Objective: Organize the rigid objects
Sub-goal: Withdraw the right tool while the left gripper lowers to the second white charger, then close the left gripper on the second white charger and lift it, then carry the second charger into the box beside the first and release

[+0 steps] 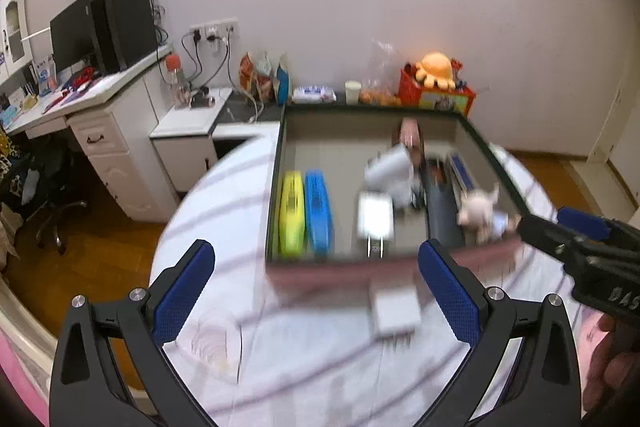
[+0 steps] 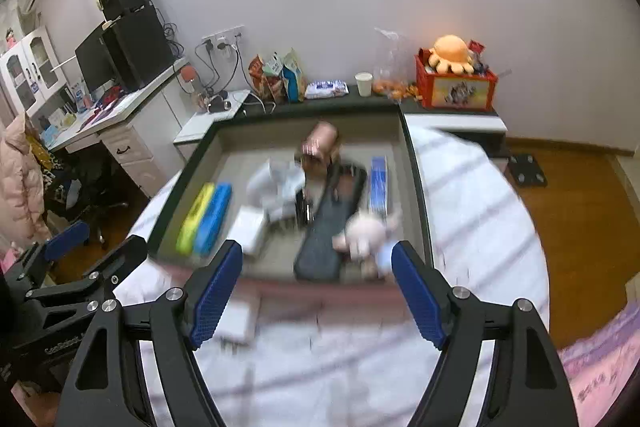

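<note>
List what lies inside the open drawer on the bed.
Inside the drawer: yellow case, blue case, white adapter, white cup, copper-coloured cup, dark pouch, pink plush toy, blue box. Blur and the pile hide anything underneath.

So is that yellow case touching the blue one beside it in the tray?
Touching. In the right wrist view the yellow case lies flush against the blue case, with no tray floor visible between them.

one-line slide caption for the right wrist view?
Right claw open and empty above a striped sheet, facing a tray holding yellow and blue cases, a plush pig and a white charger.
</note>
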The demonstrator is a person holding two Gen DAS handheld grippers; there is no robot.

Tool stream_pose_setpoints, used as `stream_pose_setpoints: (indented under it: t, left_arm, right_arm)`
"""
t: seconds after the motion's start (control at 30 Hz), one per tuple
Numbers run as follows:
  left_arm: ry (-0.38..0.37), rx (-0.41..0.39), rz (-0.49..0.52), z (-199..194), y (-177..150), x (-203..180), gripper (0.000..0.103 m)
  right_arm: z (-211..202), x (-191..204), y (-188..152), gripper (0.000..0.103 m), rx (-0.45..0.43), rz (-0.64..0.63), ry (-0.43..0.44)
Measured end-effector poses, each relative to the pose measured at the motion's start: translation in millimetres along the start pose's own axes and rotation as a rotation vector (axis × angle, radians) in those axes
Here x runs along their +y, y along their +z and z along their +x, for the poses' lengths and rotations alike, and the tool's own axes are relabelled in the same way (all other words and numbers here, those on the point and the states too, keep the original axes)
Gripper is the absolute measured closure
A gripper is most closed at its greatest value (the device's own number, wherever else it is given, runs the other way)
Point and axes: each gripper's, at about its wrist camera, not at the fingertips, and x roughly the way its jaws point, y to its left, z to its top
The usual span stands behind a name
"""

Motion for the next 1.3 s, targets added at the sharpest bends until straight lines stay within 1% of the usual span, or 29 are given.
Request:
stream_pose_setpoints:
  t: [0.13, 0.27, 0.37, 0.5, 0.63, 0.8, 0.87, 0.9, 1.07, 1.1, 1.13, 1.17, 1.2, 1.23, 1.3]
  left_arm:
    - [-0.009, 0.057, -0.006, 0, -36, -5, 0.000]
    - [-0.023, 0.076, -0.008, -1, -55, -11, 0.000]
    - [-0.041, 0.071, -0.007, 2, -58, -18, 0.000]
    - [-0.070, 0.093, 0.003, 18, -57, -32, 0.000]
    - [-0.056, 0.128, 0.013, 48, -56, -46, 0.000]
    - [-0.040, 0.159, 0.022, 74, -57, -54, 0.001]
    - [-0.031, 0.171, 0.027, 85, -57, -55, 0.003]
    - [-0.025, 0.183, 0.032, 91, -58, -56, 0.008]
    - [-0.016, 0.184, 0.050, 99, -54, -56, 0.016]
    - [-0.016, 0.183, 0.048, 99, -53, -56, 0.021]
    - [-0.020, 0.180, 0.047, 98, -53, -56, 0.031]
    - [-0.021, 0.176, 0.052, 97, -51, -56, 0.037]
    - [-0.026, 0.173, 0.058, 95, -51, -57, 0.055]
    - [-0.031, 0.175, 0.062, 94, -50, -57, 0.063]
    - [-0.047, 0.182, 0.060, 91, -52, -57, 0.063]
  right_arm:
    - [-8, -5, -33, 0.024, 0.033, 0.019, 0.012]
    - [-14, -8, -56, 0.024, 0.052, 0.026, 0.017]
    - [-18, -10, -64, 0.024, 0.052, 0.034, 0.017]
    - [-22, -18, -66, 0.024, 0.038, 0.049, 0.011]
    - [-21, -27, -68, 0.024, 0.039, 0.059, 0.001]
    - [-14, -39, -66, 0.024, 0.052, 0.075, -0.007]
    - [-10, -42, -65, 0.024, 0.061, 0.079, -0.008]
    - [-7, -44, -65, 0.024, 0.067, 0.080, -0.006]
    - [2, -47, -63, 0.024, 0.082, 0.083, -0.003]
    - [3, -47, -62, 0.024, 0.082, 0.086, -0.003]
    - [4, -47, -62, 0.024, 0.082, 0.088, 0.000]
    - [4, -47, -62, 0.024, 0.082, 0.088, 0.001]
    - [4, -47, -61, 0.024, 0.080, 0.087, 0.002]
    - [4, -47, -61, 0.024, 0.080, 0.086, 0.003]
    - [3, -45, -61, 0.024, 0.080, 0.081, 0.004]
